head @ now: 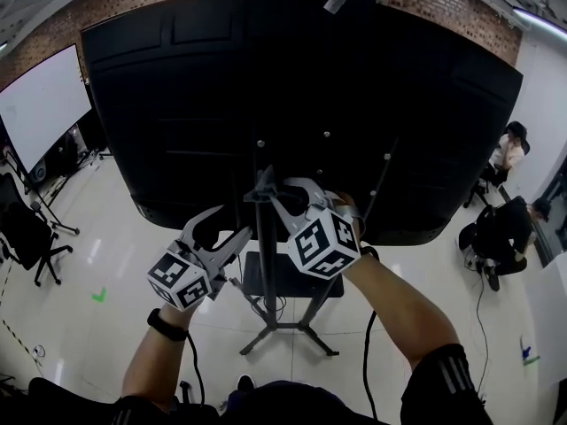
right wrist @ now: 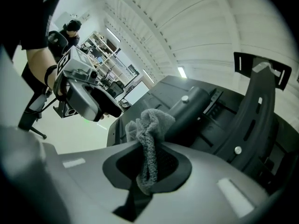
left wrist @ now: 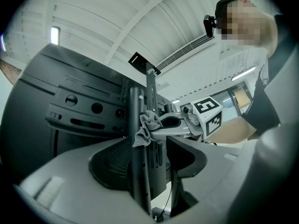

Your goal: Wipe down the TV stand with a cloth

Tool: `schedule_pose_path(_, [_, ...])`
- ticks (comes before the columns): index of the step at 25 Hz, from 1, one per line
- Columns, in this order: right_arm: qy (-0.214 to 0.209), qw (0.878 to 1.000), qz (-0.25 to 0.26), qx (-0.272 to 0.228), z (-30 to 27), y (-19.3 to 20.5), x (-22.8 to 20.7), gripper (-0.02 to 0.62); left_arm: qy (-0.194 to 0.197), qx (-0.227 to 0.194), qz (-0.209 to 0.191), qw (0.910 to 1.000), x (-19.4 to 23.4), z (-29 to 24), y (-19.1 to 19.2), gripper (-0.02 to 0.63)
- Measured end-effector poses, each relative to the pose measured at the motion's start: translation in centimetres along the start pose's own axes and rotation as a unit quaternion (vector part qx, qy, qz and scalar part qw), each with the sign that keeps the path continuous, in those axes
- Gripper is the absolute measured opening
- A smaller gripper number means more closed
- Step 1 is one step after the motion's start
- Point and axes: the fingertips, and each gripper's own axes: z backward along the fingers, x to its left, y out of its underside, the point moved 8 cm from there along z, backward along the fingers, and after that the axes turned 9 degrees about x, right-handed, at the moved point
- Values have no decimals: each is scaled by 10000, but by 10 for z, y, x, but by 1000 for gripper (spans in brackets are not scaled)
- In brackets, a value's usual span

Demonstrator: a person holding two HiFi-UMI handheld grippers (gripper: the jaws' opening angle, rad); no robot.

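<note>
Right gripper [right wrist: 145, 168]: jaws nearly closed, pinching the grey cloth [right wrist: 149, 141]. The cloth runs down through the gap between the pads. Its bunched top sticks out past the tips and sits against the black pole [right wrist: 189, 108] of the TV stand.

In the head view the right gripper [head: 276, 198] is up at the pole [head: 268, 273], just under the back of the TV [head: 301, 104], with the cloth [head: 264, 184] at its tips, on the pole.

Left gripper [left wrist: 145, 168]: jaws apart, nothing gripped. The pole [left wrist: 138, 139] lines up in the gap, closer to the left pad; can't tell if it touches. From here the cloth [left wrist: 147, 125] shows pressed on the pole above the jaws, with the right gripper [left wrist: 158, 127] coming in from the right.

In the head view the left gripper [head: 232, 242] is lower, just left of the pole and clear of the cloth.
</note>
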Motion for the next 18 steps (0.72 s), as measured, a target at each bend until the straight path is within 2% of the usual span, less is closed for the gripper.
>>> schedule_pose_path(9, [-664,9971,-300,-213,-16,27,36,31,-371,255,88,9989,-17,6,28,256])
schedule_pose_path(18, [-792,9956,-482,-167,-29,52,65,31,-409,390,463,9973,-26,5,72,258])
